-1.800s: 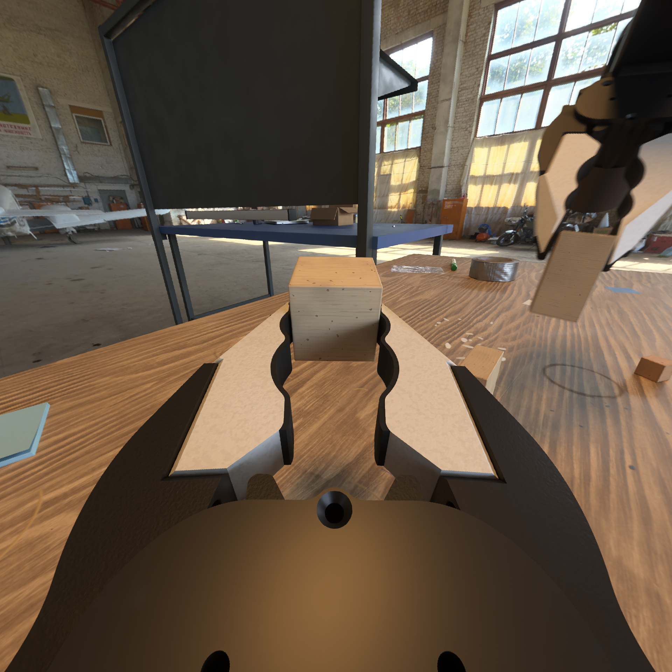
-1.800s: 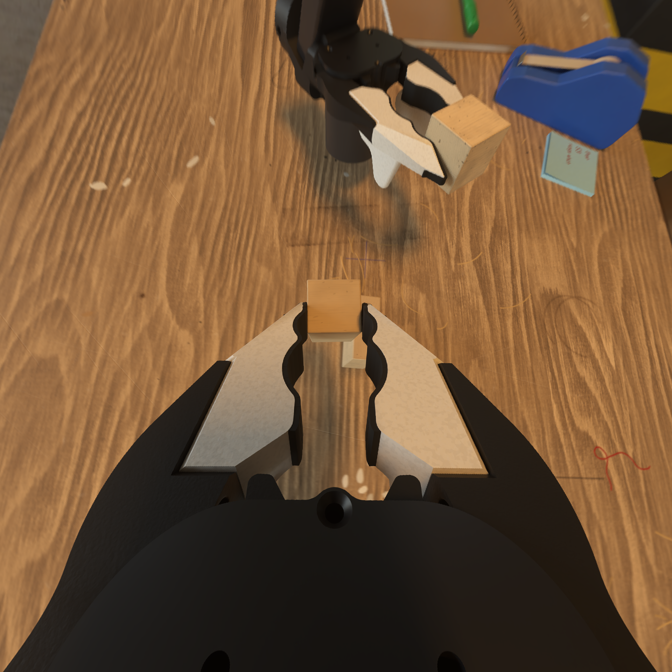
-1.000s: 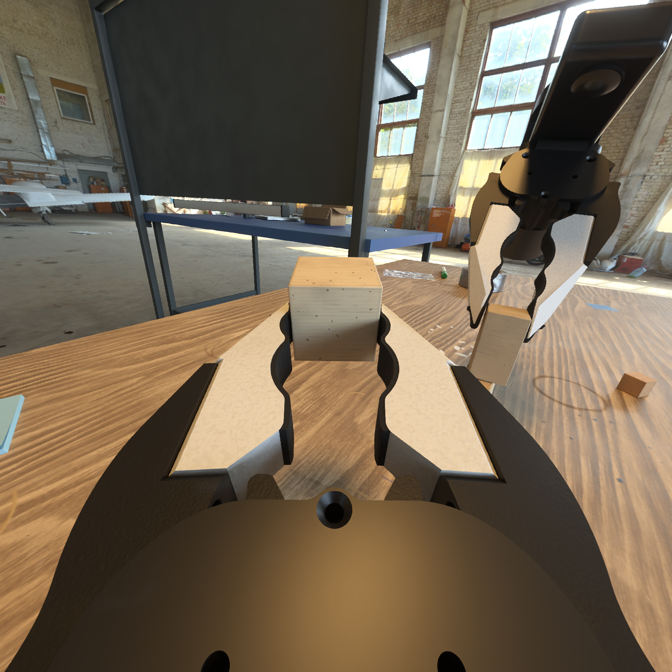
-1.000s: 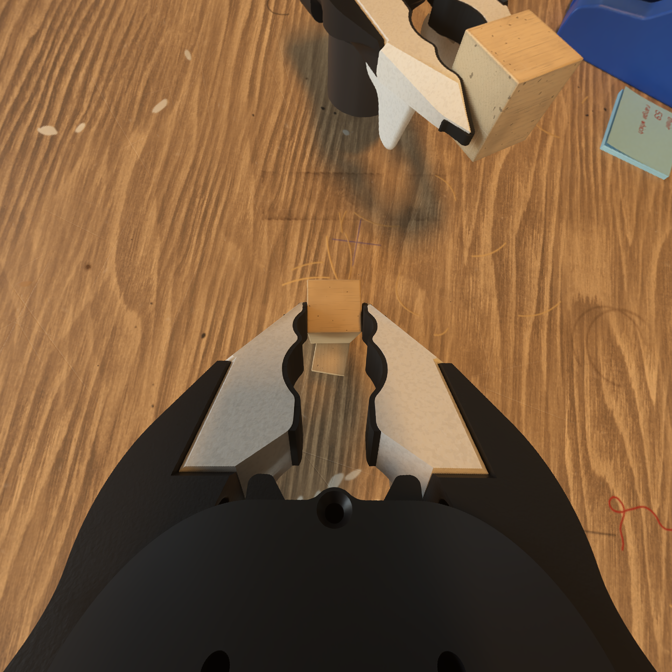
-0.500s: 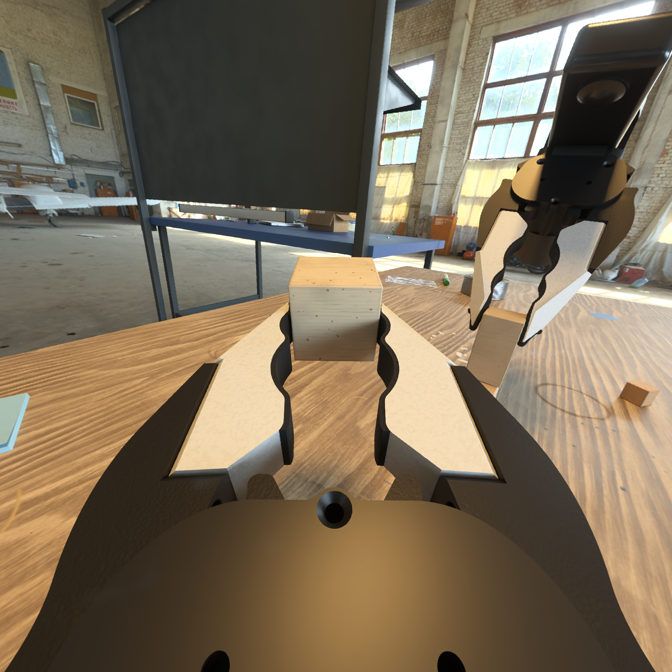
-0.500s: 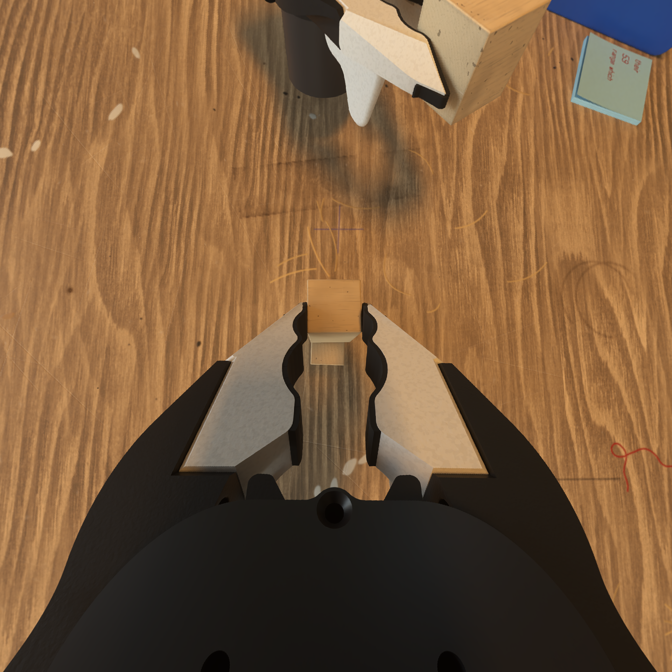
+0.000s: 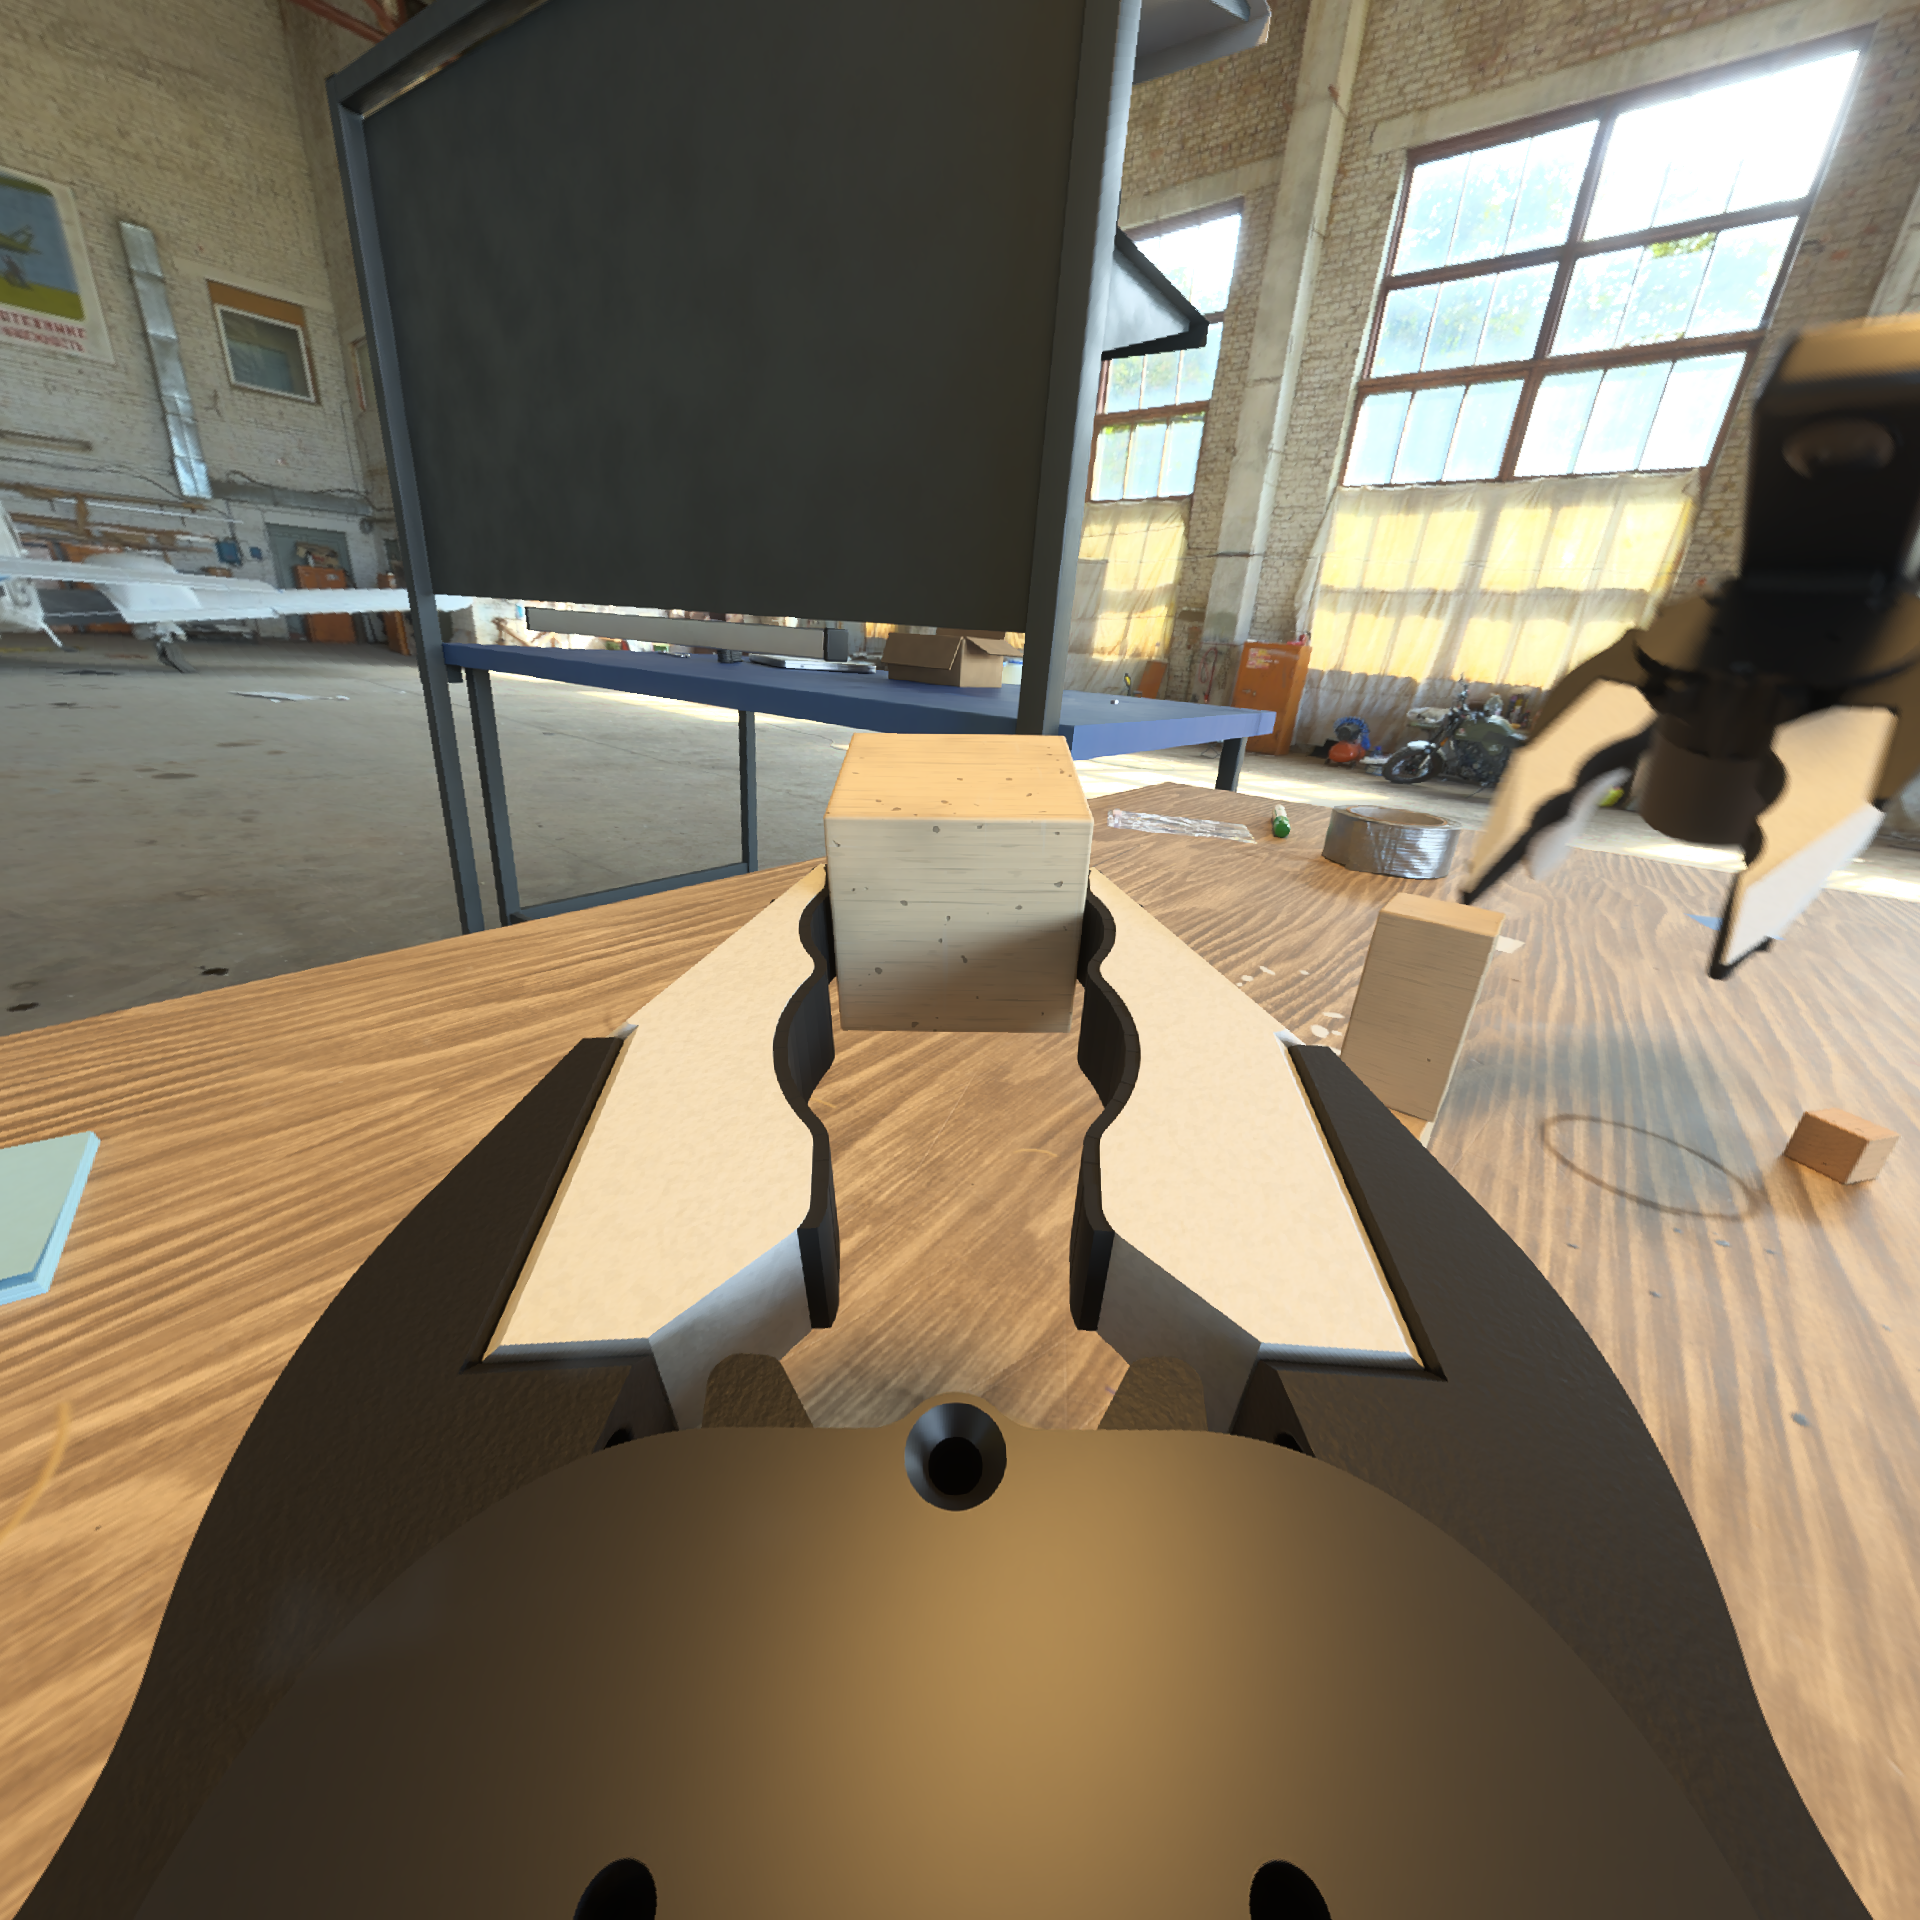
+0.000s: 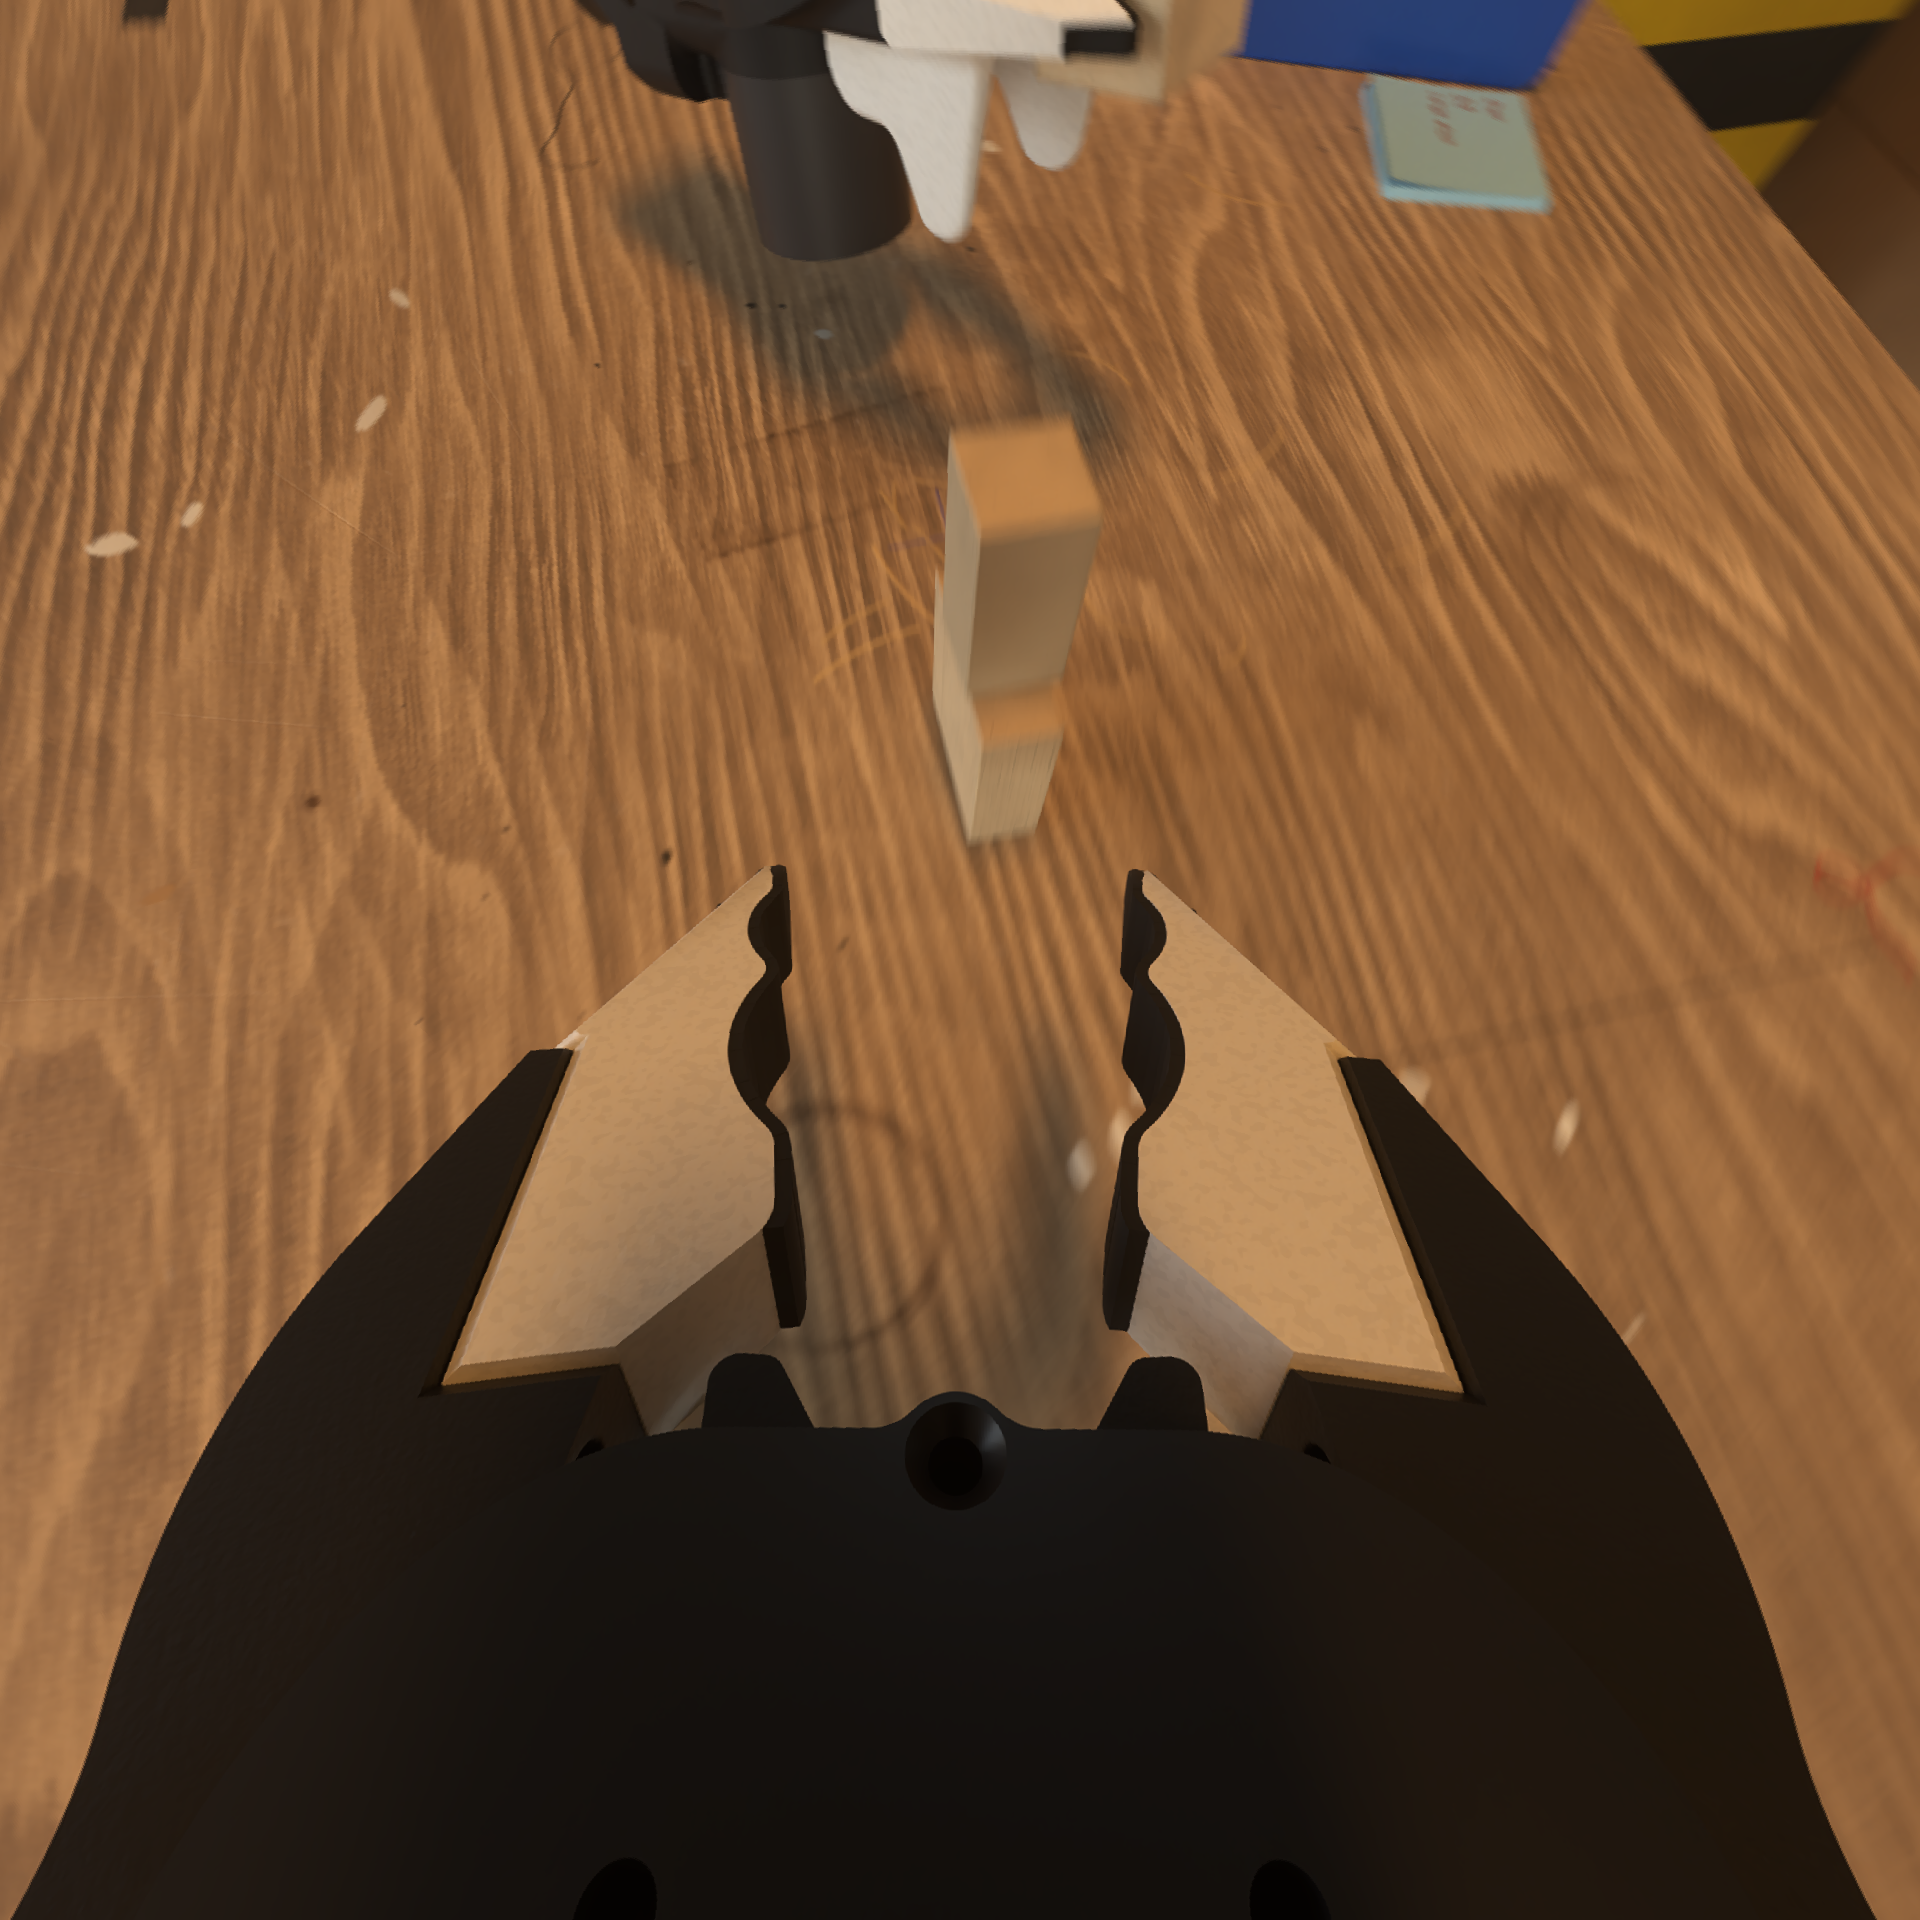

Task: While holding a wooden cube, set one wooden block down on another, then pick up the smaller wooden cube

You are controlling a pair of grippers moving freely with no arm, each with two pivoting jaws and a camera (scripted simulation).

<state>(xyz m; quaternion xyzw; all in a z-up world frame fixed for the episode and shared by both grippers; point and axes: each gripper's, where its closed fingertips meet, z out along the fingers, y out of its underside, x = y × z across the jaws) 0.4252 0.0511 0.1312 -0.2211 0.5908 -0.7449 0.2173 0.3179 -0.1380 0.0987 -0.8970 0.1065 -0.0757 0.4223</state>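
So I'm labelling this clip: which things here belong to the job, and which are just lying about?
Job:
- large pale wooden cube, clamped in the left gripper
- tall pale wooden block standing on a shorter wooden block
- small brown wooden cube on the wooden table
- right gripper, jaws open, empty

Lying about:
- grey tape roll
- pale blue notepad
- blue tape dispenser

Two wooden cubes, two stacked wooden blocks, one tape roll.
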